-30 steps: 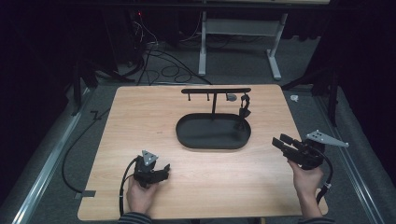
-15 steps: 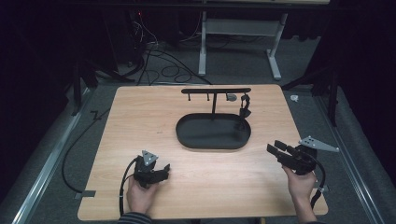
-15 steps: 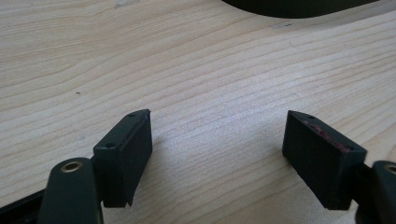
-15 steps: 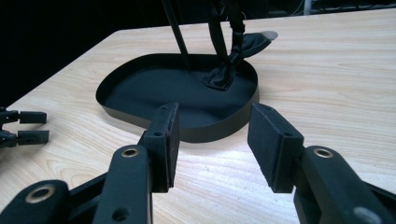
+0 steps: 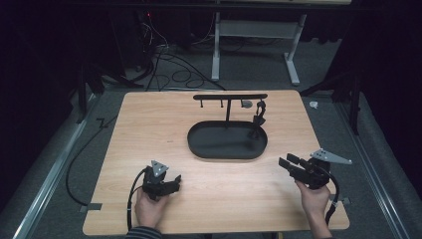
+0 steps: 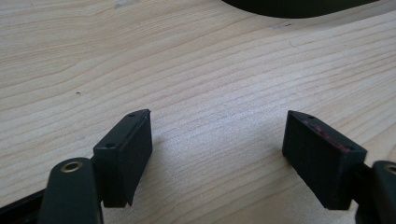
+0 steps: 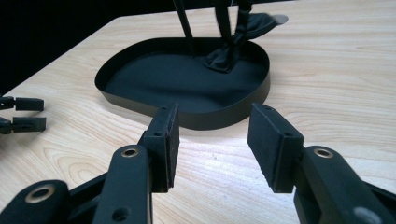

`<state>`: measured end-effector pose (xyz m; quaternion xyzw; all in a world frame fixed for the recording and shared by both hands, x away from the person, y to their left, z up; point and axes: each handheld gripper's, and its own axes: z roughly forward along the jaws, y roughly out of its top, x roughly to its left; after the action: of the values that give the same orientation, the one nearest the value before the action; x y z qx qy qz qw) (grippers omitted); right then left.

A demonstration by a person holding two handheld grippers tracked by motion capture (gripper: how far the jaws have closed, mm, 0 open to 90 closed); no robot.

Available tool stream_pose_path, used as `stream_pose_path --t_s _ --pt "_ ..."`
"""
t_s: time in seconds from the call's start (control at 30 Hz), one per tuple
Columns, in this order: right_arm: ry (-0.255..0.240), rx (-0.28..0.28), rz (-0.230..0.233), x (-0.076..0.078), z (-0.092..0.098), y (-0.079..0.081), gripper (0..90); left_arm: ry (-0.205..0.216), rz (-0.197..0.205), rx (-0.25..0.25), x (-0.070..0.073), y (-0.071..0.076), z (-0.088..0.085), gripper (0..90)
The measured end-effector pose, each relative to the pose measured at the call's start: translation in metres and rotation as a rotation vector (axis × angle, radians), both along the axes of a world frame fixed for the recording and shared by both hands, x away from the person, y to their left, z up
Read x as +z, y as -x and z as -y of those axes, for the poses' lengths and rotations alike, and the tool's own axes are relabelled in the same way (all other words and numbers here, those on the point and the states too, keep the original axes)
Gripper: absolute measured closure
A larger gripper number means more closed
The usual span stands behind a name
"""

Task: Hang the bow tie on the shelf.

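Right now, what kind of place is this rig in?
Probably a lab or recording workspace, not a home: a bare wooden table, loose cables on the grey floor behind it, and a hand-held gripper by a black tray.

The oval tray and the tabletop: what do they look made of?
Oval tray: probably thin sheet metal with a matt black coat, judging by its thin, crisp upright rim; moulded plastic is possible. Tabletop: light wood or wood-look laminate, with printed-looking grain lines and a smooth, slightly glossy face.

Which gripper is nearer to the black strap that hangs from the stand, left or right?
Right. The right gripper lies below-right of the strap; the left gripper sits farther, beyond the tray.
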<state>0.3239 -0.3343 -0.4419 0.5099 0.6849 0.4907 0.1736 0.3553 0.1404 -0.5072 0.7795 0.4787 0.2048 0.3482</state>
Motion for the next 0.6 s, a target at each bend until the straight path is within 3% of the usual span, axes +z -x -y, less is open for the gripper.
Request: stream_pose_path --t_s 0.6 --pt "0.053 0.011 -0.056 -0.023 -0.016 -0.006 55.2 0.0 0.0 0.0 0.0 0.0 0.0 24.6"
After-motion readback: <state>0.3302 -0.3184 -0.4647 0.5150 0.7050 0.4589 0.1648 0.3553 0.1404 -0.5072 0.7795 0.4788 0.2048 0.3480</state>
